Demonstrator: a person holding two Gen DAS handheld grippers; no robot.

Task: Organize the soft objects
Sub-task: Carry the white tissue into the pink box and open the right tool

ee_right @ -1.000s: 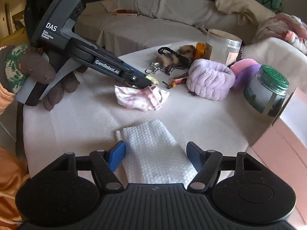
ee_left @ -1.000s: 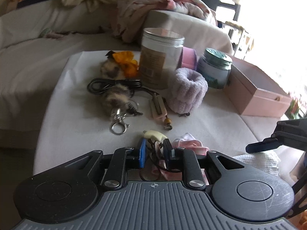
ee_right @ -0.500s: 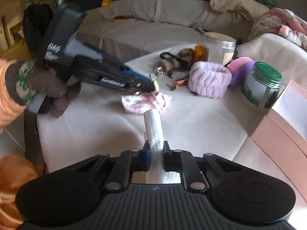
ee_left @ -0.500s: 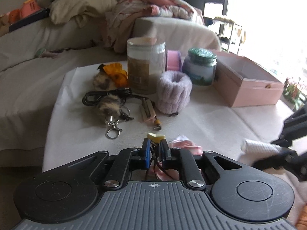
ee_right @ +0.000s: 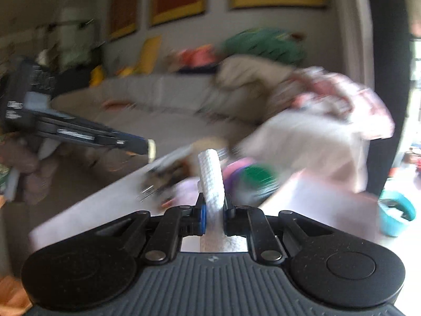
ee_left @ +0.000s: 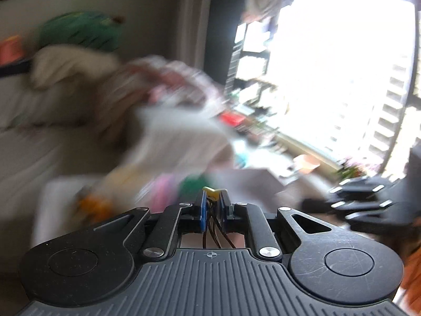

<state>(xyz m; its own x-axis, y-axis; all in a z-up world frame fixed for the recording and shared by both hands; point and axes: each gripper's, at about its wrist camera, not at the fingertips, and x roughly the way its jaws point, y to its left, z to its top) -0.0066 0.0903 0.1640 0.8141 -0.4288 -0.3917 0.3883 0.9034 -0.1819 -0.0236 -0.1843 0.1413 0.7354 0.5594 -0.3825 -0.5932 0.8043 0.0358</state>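
Observation:
Both views are blurred by motion. My left gripper (ee_left: 213, 202) is shut on a small item with a yellow tip (ee_left: 213, 192) and thin dark cords hanging under the fingers; it is lifted above the table. My right gripper (ee_right: 212, 205) is shut on a white textured cloth (ee_right: 210, 176) that sticks up between the fingers, also lifted. The left gripper shows in the right wrist view (ee_right: 147, 146) at the left, and the right gripper shows in the left wrist view (ee_left: 355, 202) at the right.
The white-covered table (ee_right: 105, 205) lies below with blurred items: a green-lidded jar (ee_right: 256, 176), a pink round thing (ee_left: 163, 187), an orange thing (ee_left: 92, 205). A sofa with heaped cloths (ee_right: 263, 79) is behind. A teal tub (ee_right: 397, 213) is at the right.
Both grippers have risen and tilted up from the table with their loads. A second ago the right gripper was open around the flat white cloth; it closed on it and lifted it.

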